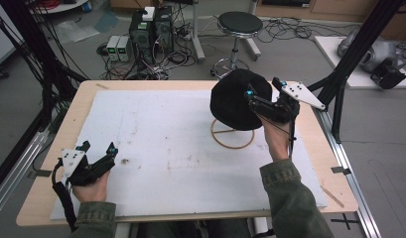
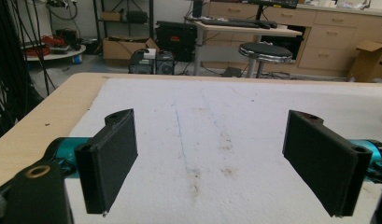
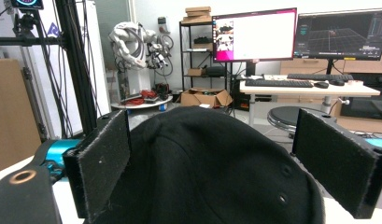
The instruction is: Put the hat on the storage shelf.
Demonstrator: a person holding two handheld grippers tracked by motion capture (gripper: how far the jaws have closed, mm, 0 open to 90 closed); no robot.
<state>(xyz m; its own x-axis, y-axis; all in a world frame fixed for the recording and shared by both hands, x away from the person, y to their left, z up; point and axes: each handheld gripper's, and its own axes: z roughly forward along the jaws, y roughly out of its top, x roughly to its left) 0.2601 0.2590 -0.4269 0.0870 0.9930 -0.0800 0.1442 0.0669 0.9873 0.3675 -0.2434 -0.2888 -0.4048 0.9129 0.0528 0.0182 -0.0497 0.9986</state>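
Observation:
A black cap [image 1: 234, 99] sits on a thin wooden stand with a ring base [image 1: 233, 136], at the right of the white mat. My right gripper [image 1: 264, 89] is open at the cap's right side. In the right gripper view the cap's crown [image 3: 212, 163] bulges between the two wide-apart pads [image 3: 104, 163], and I cannot tell whether they touch it. My left gripper [image 1: 99, 148] rests low on the mat near the left front. It is open, with bare mat between its jaws [image 2: 221, 163].
The white foam mat [image 1: 166, 148] covers most of the wooden table [image 1: 76, 114]. Black frame posts [image 1: 339, 84] stand at the right edge, cables hang at the left. A stool [image 1: 239, 25] and computer boxes [image 1: 151, 29] are on the floor beyond the far edge.

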